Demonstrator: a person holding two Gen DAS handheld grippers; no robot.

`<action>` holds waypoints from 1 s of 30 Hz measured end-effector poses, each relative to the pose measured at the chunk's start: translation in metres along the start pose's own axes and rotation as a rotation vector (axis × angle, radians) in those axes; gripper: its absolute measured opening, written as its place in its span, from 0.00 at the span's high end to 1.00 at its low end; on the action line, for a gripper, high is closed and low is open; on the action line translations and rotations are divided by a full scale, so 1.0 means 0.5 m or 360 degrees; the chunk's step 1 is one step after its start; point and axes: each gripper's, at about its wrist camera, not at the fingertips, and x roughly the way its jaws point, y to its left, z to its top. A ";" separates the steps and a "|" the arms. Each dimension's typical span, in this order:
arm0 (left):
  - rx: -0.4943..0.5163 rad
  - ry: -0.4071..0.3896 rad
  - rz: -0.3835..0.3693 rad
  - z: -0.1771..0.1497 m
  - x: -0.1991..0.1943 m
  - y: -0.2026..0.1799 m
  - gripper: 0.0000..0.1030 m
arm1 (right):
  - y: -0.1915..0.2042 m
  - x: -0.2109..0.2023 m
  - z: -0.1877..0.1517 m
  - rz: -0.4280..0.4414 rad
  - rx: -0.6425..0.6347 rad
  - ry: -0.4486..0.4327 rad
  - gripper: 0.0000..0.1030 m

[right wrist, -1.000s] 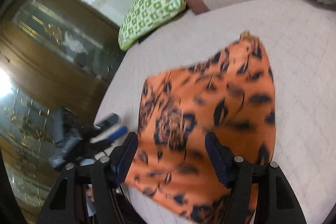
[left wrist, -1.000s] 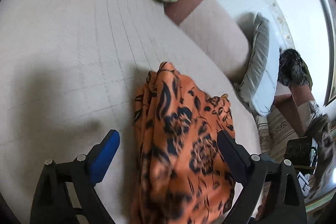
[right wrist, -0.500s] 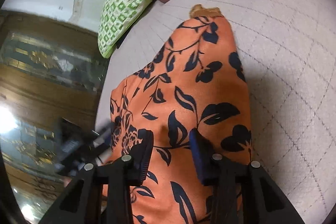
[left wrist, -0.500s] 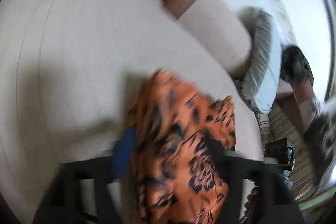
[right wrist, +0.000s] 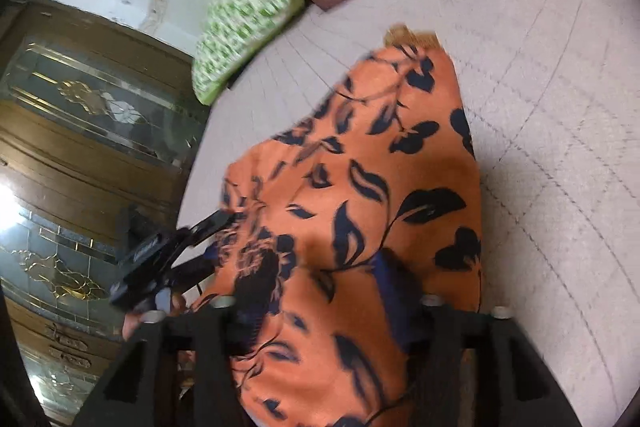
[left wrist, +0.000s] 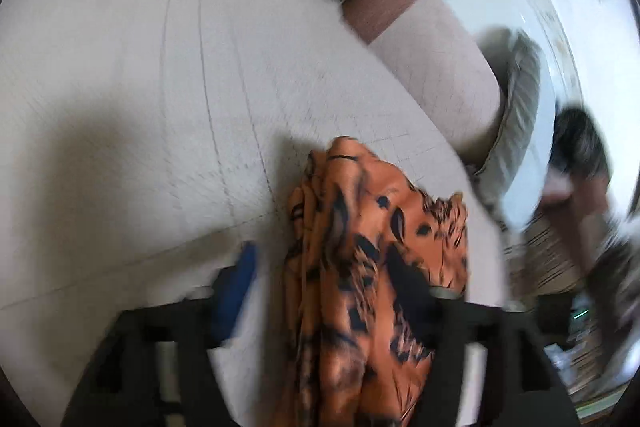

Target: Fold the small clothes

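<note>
Right up close, my left gripper (left wrist: 320, 291) has its fingers spread wide with the bunched edge of the orange cloth (left wrist: 360, 267) running between them, but it's too blurry to say if they're pinching it. My right gripper (right wrist: 320, 291) is partly open too, cloth draped over both fingers, real grip unclear. The cloth lies on the beige quilted bed (right wrist: 560, 107). Further back there's a green pillow (right wrist: 244, 19) by the headboard.
</note>
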 end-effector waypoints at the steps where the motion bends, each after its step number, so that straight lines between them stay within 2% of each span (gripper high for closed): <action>1: 0.0074 -0.0040 0.0020 -0.013 -0.022 -0.016 0.20 | 0.008 -0.016 -0.012 -0.0024 -0.0032 -0.0031 0.28; 2: 0.0138 -0.0076 0.0028 -0.021 -0.044 -0.023 0.19 | 0.012 -0.039 -0.029 -0.0073 -0.0062 -0.0066 0.28; 4: 0.0257 -0.0107 0.0057 -0.047 -0.067 -0.046 0.12 | 0.004 -0.065 -0.049 -0.0127 -0.0052 -0.0106 0.28; 7: 0.0387 -0.0103 0.0260 -0.077 -0.066 -0.067 0.11 | -0.048 -0.093 -0.077 -0.0156 0.0167 -0.0137 0.26; 9: 0.0406 -0.0103 0.0332 -0.098 -0.069 -0.068 0.12 | -0.059 -0.108 -0.090 -0.0118 0.0248 -0.0138 0.26; 11: 0.0399 -0.0113 0.0322 -0.121 -0.062 -0.079 0.12 | -0.031 -0.128 -0.103 -0.0061 0.0175 -0.0166 0.26; 13: 0.0404 -0.0119 0.0340 -0.132 -0.046 -0.090 0.12 | 0.010 -0.133 -0.117 0.0083 0.0085 -0.0142 0.26; 15: 0.0421 -0.0110 0.0347 -0.139 -0.038 -0.088 0.11 | 0.032 -0.107 -0.137 0.0232 0.0047 -0.0037 0.26; 16: 0.0430 -0.0098 0.0359 -0.144 -0.040 -0.094 0.11 | 0.029 -0.091 -0.143 0.0220 0.0047 0.0000 0.26; 17: 0.0432 -0.0095 0.0365 -0.144 -0.038 -0.090 0.12 | 0.014 -0.061 -0.155 0.0133 0.0069 0.0080 0.24; 18: 0.0431 -0.0093 0.0373 -0.148 -0.033 -0.097 0.12 | -0.018 -0.026 -0.169 0.0037 0.0159 0.0192 0.27; 20: 0.0439 -0.0086 0.0387 -0.151 -0.036 -0.094 0.12 | -0.021 -0.049 -0.171 0.0109 0.0240 0.0091 0.28; 21: 0.0446 -0.0098 0.0387 -0.153 -0.035 -0.091 0.12 | -0.010 -0.058 -0.165 0.0102 0.0229 0.0089 0.28; 25: 0.0438 -0.0093 0.0383 -0.150 -0.030 -0.084 0.12 | 0.020 -0.101 -0.120 0.0001 0.0118 -0.0059 0.28; 30: 0.0375 -0.0081 0.0347 -0.133 -0.033 -0.068 0.12 | -0.030 -0.094 -0.056 -0.0134 0.0210 -0.0123 0.27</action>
